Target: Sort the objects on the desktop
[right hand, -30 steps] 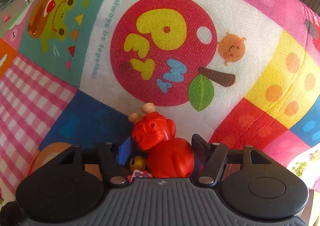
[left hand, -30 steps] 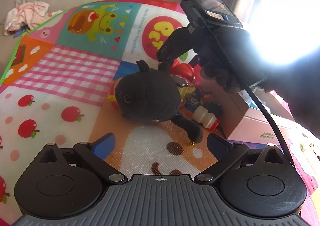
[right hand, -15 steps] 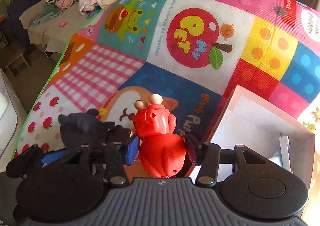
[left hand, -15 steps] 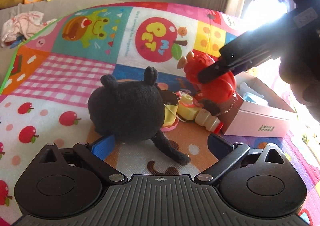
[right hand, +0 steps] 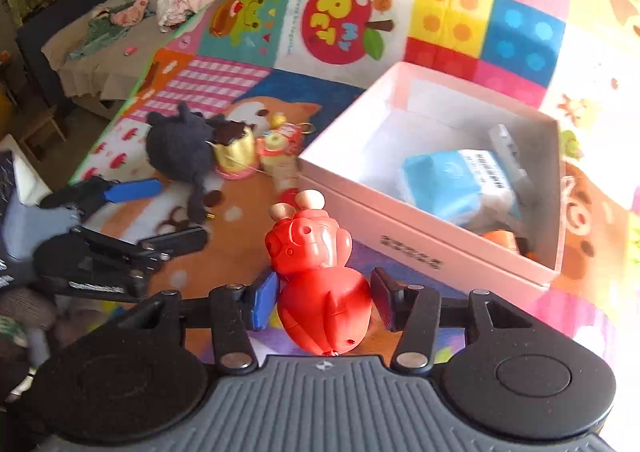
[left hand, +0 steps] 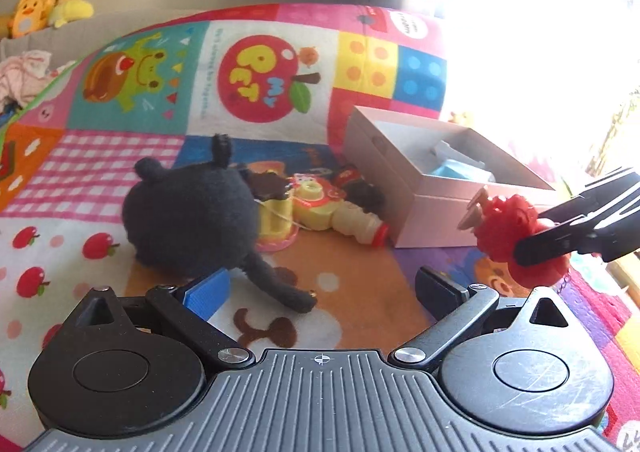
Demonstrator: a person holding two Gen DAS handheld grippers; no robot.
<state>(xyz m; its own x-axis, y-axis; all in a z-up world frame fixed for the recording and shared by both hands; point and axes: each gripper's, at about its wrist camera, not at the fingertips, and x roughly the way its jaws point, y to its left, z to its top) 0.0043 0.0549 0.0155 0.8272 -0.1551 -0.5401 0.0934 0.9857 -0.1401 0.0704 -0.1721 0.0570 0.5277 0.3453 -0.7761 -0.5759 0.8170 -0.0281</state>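
Red toy (right hand: 320,292) pinched in right gripper (right hand: 322,302), short of box (right hand: 420,252); next carry over rim, release. Left gripper (left hand: 320,288) wide, empty.

Left wrist view: low, close over the colourful patchwork play mat (left hand: 264,84), facing the open white cardboard box (left hand: 420,188) from its left, window glare washing out the right edge, perhaps hiding more. Right wrist view: higher, angled down into the box (right hand: 404,220) from its near side. Shared: box, mat, black plush toy (left hand: 188,216) (right hand: 180,144) left of the box.
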